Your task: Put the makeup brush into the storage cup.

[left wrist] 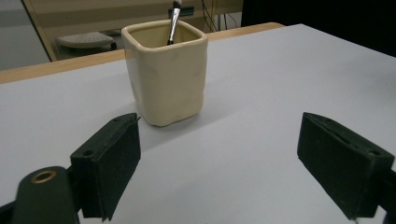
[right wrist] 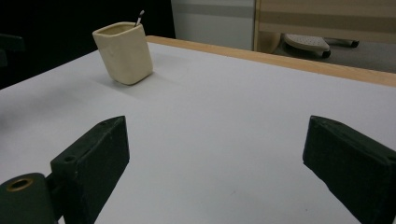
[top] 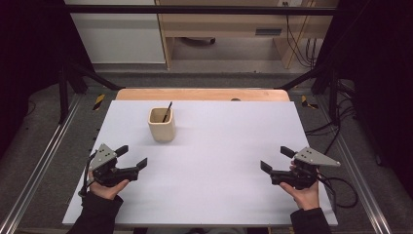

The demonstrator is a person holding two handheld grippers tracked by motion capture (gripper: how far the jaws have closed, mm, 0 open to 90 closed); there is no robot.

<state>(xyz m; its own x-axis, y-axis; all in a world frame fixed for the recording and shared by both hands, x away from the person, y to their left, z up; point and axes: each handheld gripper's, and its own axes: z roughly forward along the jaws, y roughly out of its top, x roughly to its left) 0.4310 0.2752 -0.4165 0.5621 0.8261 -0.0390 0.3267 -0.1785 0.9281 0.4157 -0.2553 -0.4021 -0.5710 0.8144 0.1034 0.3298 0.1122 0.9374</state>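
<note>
Fingers: left gripper (top: pixel 130 156) and right gripper (top: pixel 275 158) both spread wide, holding nothing | Item: one cream square ceramic cup (top: pixel 161 125) upright on white table (top: pixel 229 146), one thin dark-handled brush (top: pixel 167 111) inside | Step: approach pending; left gripper nearer | Next: align fingers on brush handle.

white table (top: pixel 219 165), cream cup (top: pixel 161 125) upright

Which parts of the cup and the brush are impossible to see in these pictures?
- Lower part of the brush: hidden inside the cup by its wall, in all views.
- Brush top: cut off by the upper edge in the left gripper view.
- Brush details: too small in the right gripper view.
- Cup bottom inside: hidden by the rim in the high view.
</note>
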